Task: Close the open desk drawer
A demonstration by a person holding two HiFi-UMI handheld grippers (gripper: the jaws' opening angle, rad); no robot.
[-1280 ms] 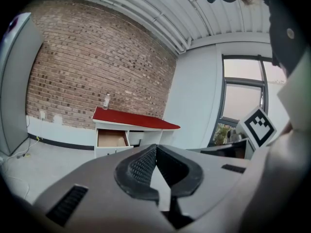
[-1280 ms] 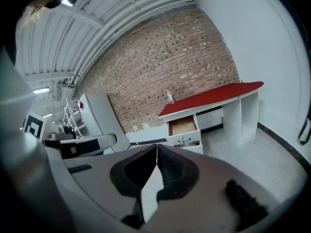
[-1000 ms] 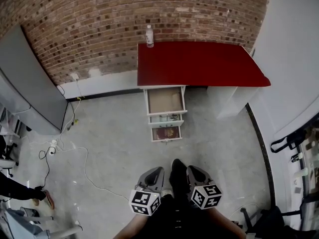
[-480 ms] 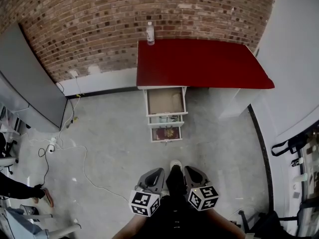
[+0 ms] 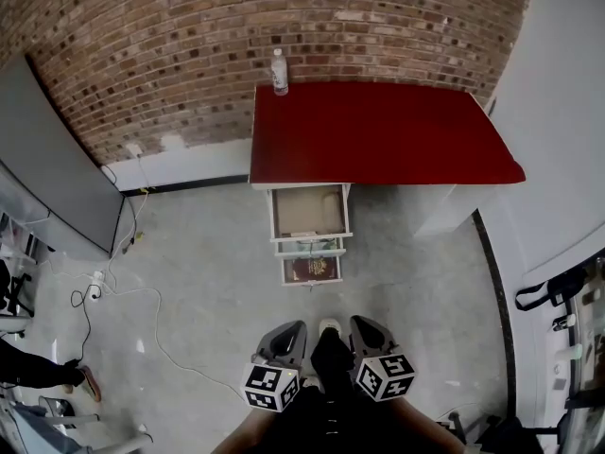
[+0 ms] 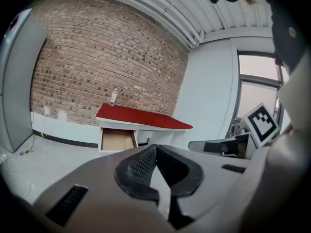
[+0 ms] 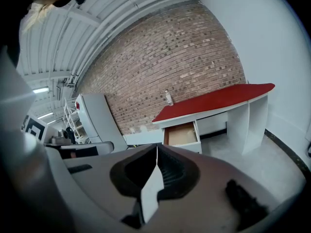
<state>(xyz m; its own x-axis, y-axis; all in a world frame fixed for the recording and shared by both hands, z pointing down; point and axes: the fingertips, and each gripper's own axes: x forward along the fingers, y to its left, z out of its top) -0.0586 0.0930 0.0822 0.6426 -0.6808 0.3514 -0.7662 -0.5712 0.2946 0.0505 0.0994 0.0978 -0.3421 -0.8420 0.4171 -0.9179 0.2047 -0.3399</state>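
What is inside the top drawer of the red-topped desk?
Only a bare brown bottom shows in the top drawer; its rear part is hidden under the red desktop.

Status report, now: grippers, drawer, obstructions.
Left gripper and right gripper shut, empty, short of desk. Top drawer open; two lower drawers also out. Cable on floor, left of path.

Middle drawer (image 5: 310, 246) of white stack: mostly covered by pulled-out tan-floored top drawer (image 5: 309, 212); only front strip shows, contents too small to tell. Flat dark-red item (image 5: 312, 269) in bottom drawer (image 5: 285, 270): kind not readable. Clear plastic bottle (image 5: 279, 72) at back left corner of red-topped white desk (image 5: 378, 130): label illegible. Person (image 5: 33, 369) at head view's left edge: cut off, only dark limb and shoe show. Left gripper view: grey left tool (image 6: 155, 148) body hides both lower drawers. Right gripper view: grey right tool (image 7: 156, 148) body does likewise.
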